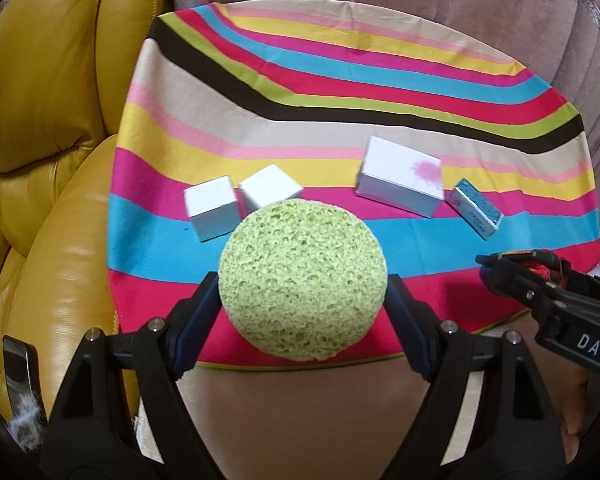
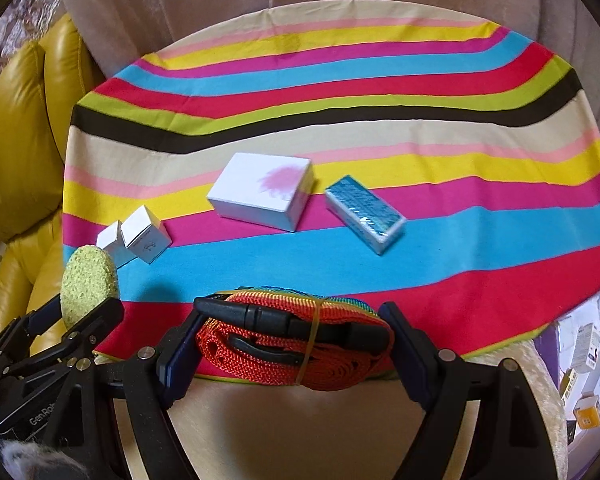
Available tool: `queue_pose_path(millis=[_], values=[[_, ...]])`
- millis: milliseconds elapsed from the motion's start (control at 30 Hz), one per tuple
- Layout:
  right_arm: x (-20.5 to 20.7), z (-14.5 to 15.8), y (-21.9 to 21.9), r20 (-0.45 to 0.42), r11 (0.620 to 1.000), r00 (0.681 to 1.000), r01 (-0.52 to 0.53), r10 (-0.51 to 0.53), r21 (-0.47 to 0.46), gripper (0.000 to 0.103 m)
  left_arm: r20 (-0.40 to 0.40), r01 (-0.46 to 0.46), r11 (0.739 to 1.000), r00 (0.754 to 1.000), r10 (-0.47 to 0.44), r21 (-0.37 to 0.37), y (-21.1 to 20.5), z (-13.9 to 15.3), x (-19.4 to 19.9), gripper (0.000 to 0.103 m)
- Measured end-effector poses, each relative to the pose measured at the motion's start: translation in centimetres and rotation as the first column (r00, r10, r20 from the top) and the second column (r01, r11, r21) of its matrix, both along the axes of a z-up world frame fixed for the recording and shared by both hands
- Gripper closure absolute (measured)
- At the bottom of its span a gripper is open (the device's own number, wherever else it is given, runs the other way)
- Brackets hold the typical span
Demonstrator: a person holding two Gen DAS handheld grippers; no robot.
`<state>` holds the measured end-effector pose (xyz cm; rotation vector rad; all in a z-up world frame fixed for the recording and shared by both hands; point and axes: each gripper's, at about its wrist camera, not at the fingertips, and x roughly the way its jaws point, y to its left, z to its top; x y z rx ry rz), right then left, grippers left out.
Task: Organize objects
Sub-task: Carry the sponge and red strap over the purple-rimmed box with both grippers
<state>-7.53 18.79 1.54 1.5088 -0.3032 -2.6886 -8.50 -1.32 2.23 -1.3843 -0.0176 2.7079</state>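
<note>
Bright even light, soft shadows, fisheye-warped dark corners.

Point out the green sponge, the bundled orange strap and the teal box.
green sponge (image 1: pixel 302 276): left wrist view, middle of its round porous face.
bundled orange strap (image 2: pixel 260 350): right wrist view, orange webbing below the black buckle.
teal box (image 2: pixel 362 202): right wrist view, its teal top.

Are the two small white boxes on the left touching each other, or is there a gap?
Touching. In the right wrist view the nearer small white box and the farther one sit side by side, faces pressed together, no cloth visible between.
</note>
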Motion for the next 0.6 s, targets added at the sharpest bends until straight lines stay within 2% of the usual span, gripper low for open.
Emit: queue_pose_path(millis=[333,600], values=[[2.0,0.8,3.7,-0.020,0.998,0.999,0.050,-0.051,-0.035,0.020,-0.010,0.061,0.998,0.998,-0.062,-0.013,4.0,1.0,0.9,0.020],[3.9,1.4,6.8,-0.049,0.995,0.994,0.101,-0.102,-0.015,0.020,-0.012,0.109,0.994,0.994,-0.109,-0.014,6.7,1.5,1.4,0.020]])
